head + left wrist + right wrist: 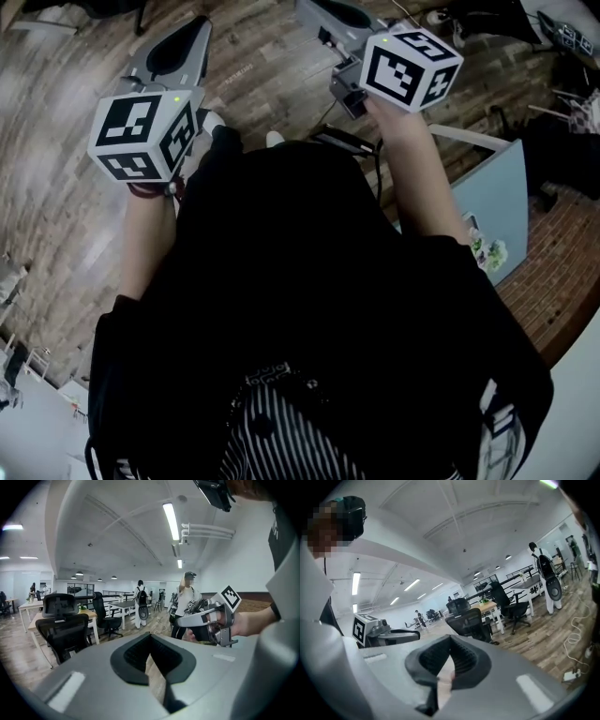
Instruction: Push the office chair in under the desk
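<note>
Both claws are held up in front of the person's dark-clothed body, well apart from the task's thing. The left gripper [151, 638] has its jaws closed right together with nothing between the dark ribbed pads, and the right gripper [450, 641] is the same, shut tight and empty. In the head view the two marker cubes sit left and right over a wood plank floor [66, 187], each gripper pointing away from the person. The office chair [63, 626], black mesh with a headrest, stands far off across the room, to the left in the left gripper view and near the middle of the right gripper view. It sits at the near end of a light wood-topped desk [89, 614] with white legs; whether its seat reaches under the top cannot be told. A second black chair [105, 613] stands farther back, beside the same desk. Two people stand beyond: one with a backpack [139, 603] near another table, and one in a cap [187, 597] closer in, on the right. Long ceiling lights [171, 521] run overhead.
</note>
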The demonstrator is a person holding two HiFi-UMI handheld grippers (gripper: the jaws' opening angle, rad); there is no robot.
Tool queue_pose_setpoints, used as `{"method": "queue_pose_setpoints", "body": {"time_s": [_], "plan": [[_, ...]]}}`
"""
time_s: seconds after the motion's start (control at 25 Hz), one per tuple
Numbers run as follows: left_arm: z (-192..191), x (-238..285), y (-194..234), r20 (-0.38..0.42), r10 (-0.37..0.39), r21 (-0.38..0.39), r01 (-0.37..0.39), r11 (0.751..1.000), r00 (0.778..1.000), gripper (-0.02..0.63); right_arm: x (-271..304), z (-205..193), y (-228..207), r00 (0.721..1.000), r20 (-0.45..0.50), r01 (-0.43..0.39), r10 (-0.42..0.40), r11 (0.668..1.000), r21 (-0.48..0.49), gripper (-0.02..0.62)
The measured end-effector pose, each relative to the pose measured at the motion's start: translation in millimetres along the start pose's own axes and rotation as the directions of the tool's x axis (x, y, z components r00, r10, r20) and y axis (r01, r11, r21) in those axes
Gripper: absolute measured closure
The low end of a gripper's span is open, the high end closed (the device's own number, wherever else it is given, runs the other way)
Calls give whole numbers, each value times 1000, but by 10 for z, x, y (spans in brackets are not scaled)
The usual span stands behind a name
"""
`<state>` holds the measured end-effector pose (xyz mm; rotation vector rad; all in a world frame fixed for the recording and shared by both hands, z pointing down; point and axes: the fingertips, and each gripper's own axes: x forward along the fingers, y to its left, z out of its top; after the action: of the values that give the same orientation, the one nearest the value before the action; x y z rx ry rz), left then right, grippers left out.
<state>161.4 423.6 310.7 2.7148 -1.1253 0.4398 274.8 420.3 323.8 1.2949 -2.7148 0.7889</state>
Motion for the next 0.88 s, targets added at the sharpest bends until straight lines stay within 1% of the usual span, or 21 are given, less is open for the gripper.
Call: {"method": "queue_pose_setpoints", "body": {"time_s": [0.12,0.28,0.4,0.48,0.64,0.76,0.88], "plan": [[189,337,175,-10,-43,2,43,999,999,606,175,238,-213,1000,-7,20,-20,1000,7,595],[226,548,464,-12,-81,-4,81,997,997,606,417,308,-330,999,-9,48,-48,999,18,595],[255,669,667,-23,-111,22,111,994,994,606,623,406,-379,997,-5,75,-75,997,17,595],[262,670,769,-38,-135,47,137,990,990,606,741,441,-340,996,2,90,-90,995,31,595],[410,655,1037,0,-169,29,169,985,986,606,965,567,-260,994,4,113,-113,993,28,595],[427,630,1315,11,-173,30,173,984,985,606,1212,631,-207,993,9,121,-121,992,27,595],[354,542,1641,0,-160,23,159,987,987,606,1513,625,-79,993,5,116,-116,993,30,595]]}}
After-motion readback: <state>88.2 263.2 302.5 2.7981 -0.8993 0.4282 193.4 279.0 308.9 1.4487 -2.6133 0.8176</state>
